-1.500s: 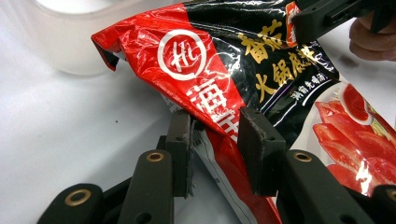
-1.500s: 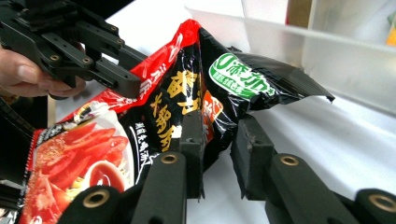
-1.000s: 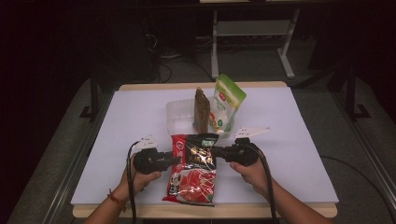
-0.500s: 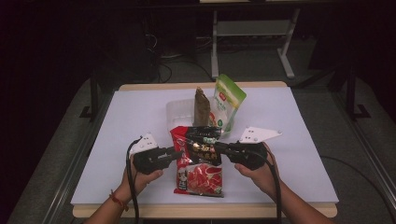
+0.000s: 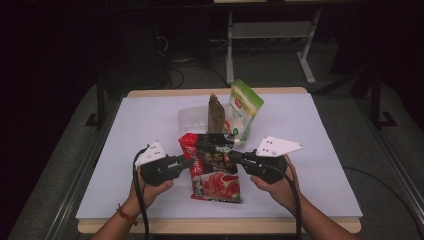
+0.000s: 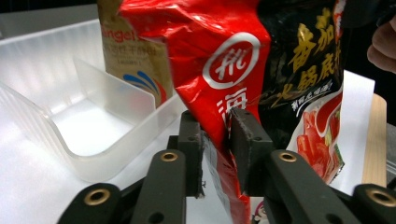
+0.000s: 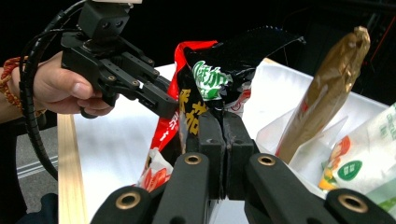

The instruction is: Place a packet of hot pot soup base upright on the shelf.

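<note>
Left hand (image 5: pixel 150 187): at 7 o'clock of the high view, coming in from the near table edge, a red cord at the wrist, wrapped around its tool.
Right hand (image 5: pixel 279 184): at 5 o'clock, likewise gripping its tool.
Left gripper (image 5: pixel 188 161): jaws pinched onto the left edge of the red and black packet; in the left gripper view (image 6: pixel 215 140) a slim gap stays between the pads with the crinkled film clamped in it.
Right gripper (image 5: pixel 234 156): jaws pressed nearly flat together on the packet's right edge, seen closely in the right gripper view (image 7: pixel 224 135), where the black part of the packet rises out of them.
Red and black packet (image 5: pixel 214 165): at the centre of the high view, between the two tools, held by both; its upper part stands up and its lower end reaches the table toward 6 o'clock. Yellow characters and a red food picture show on its face (image 6: pixel 261 70).
White table (image 5: pixel 325 150): covers the middle of the high view, with a wooden rim along the near edge.
Clear plastic tray (image 5: pixel 192 119): toward 12 o'clock of the packet, just behind it; a divider wall is visible inside (image 6: pixel 112 100).
Brown pouch (image 5: pixel 216 114): standing upright in the tray (image 7: pixel 327 93).
Green and white pouch (image 5: pixel 242 110): leaning at 1 o'clock of the packet, beside the brown pouch, at the tray's right end.
Metal stand (image 5: pixel 265 35): on the floor beyond the table's far edge, at 12 o'clock.
</note>
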Demonstrator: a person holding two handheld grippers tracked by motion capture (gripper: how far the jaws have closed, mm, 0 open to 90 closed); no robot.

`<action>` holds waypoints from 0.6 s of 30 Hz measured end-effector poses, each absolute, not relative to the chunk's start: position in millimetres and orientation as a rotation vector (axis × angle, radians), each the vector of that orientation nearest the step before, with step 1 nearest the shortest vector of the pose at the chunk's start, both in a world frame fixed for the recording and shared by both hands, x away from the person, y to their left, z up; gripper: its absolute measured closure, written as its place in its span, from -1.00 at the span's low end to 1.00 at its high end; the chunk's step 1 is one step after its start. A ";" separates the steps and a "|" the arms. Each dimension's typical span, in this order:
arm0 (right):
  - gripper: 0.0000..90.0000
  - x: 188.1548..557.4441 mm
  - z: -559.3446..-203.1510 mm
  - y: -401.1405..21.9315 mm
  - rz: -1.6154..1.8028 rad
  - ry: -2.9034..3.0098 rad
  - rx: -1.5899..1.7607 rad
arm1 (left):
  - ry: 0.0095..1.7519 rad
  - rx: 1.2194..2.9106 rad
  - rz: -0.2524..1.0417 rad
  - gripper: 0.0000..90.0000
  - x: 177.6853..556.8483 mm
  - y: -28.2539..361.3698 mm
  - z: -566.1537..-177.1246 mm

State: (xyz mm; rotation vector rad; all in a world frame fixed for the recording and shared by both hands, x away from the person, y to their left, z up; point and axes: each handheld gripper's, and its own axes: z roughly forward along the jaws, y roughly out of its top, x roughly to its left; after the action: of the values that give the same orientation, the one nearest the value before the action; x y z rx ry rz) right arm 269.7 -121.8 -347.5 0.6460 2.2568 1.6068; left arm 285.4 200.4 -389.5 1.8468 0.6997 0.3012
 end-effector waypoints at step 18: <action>0.96 259.1 -336.0 -113.9 1.616 2.219 0.551 | 0.664 1.825 0.375 0.90 291.4 206.0 -372.6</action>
State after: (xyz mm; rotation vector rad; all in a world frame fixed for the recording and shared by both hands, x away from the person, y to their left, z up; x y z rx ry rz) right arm 259.1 -113.9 -336.0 0.5511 2.2192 1.6159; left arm 291.4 206.0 -372.6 1.8247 0.6641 0.3748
